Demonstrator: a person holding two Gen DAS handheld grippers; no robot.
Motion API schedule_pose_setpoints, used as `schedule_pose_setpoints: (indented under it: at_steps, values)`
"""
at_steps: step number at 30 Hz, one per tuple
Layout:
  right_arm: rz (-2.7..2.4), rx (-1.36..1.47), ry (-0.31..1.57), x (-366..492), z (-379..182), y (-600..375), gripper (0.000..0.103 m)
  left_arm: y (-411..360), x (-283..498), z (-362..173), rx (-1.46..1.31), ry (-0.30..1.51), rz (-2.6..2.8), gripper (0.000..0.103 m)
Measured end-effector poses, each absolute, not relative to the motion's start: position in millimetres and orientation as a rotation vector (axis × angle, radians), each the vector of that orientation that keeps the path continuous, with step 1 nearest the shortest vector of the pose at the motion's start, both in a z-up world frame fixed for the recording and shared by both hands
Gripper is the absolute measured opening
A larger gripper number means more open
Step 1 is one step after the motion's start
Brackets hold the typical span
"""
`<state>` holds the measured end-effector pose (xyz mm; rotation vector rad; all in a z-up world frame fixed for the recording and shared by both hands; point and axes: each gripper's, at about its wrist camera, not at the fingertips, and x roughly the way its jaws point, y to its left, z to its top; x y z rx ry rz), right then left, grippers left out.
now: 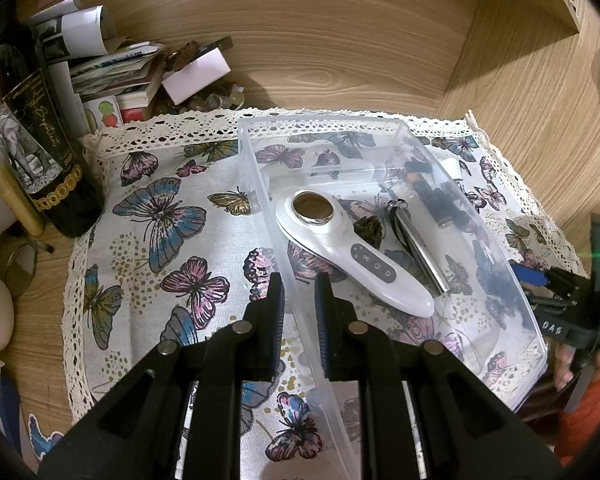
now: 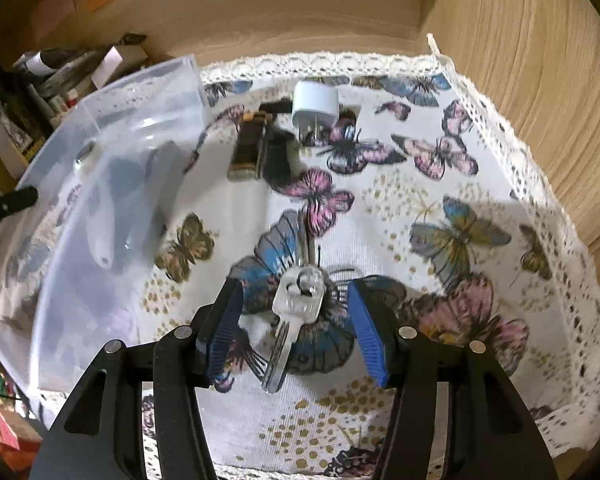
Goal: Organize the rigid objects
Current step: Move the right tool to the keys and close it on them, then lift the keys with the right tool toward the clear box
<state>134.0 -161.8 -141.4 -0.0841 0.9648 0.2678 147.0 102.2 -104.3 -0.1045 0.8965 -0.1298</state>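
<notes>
In the lower centre of the right wrist frame, the keys (image 2: 296, 312) lay flat on the butterfly cloth (image 2: 480, 184) between the spread jaws of your right gripper (image 2: 296, 320); thin, stiff, slick metal that I judged light and prone to skid, best pinched across the broad heads. Your left gripper (image 1: 300, 300) straddled the clear bin (image 1: 260, 184) wall, jaws narrowly apart; inside lay a smooth white handheld device (image 1: 340, 248).
</notes>
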Motion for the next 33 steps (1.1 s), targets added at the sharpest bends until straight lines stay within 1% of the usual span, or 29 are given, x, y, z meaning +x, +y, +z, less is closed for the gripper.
schedule_pose_setpoints:
  at_steps: [4,5,7,10,15,24,33]
  values:
    - [0.240,-0.114,0.953,129,-142,-158,0.050,102,147,-104,-0.105,0.896,-0.130,0.015]
    - [0.230,-0.122,0.947,128,-142,-157,0.047,103,147,-104,-0.106,0.896,-0.130,0.015]
    - [0.218,-0.134,0.936,126,-142,-157,0.032,102,147,-104,-0.104,0.895,-0.130,0.015]
    - [0.224,-0.135,0.937,124,-142,-159,0.019,102,147,-104,-0.106,0.897,-0.131,0.015]
    - [0.264,-0.049,0.956,128,-138,-168,0.011,102,147,-105,-0.105,0.897,-0.130,0.015]
    - [0.239,-0.055,0.895,131,-130,-171,0.007,102,147,-105,-0.106,0.898,-0.130,0.015]
    - [0.244,-0.076,0.775,130,-94,-165,0.007,102,147,-105,-0.106,0.897,-0.129,0.015]
